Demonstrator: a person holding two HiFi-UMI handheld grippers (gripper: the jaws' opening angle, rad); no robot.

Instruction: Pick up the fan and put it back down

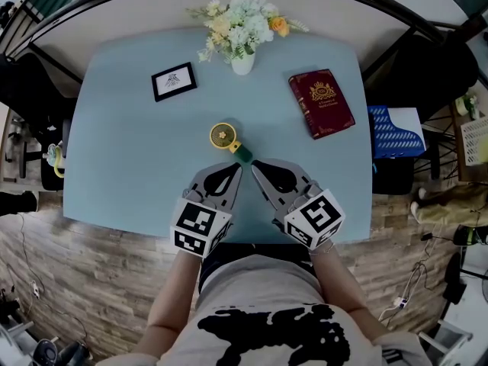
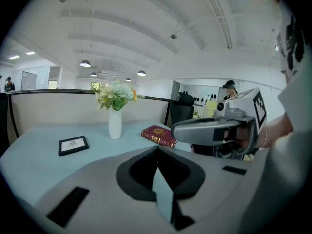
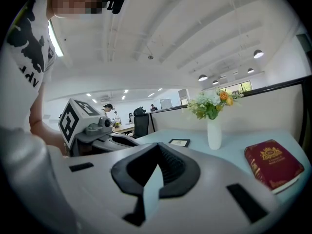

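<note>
The small yellow fan point(image 1: 223, 136) lies flat near the middle of the pale blue tabletop point(image 1: 122, 166), its round head away from the person and its green handle trailing toward 5 o'clock. Neither claw has it. The left claw point(image 1: 237, 168) and the right claw point(image 1: 255, 165) sit side by side at 6 o'clock from the fan, tips aimed at it and just short of the handle's green end. Each claw's own view shows its jaws pressed together with nothing between them.

Going by how things lie, the fan is down and untouched. This could be the moment before the pick-up or the moment after the put-down, and the pictures do not settle which. If the lift is yet to come, a claw must first open.

Little writing can be read. The dark red book point(image 1: 322, 103) at 2 o'clock from the fan carries a gold crest and gold lettering too small to make out. The black-framed picture point(image 1: 174, 81) at 10 o'clock shows a small drawing with an illegible line. The white vase of flowers point(image 1: 242, 63) at 12 o'clock is unmarked.
</note>
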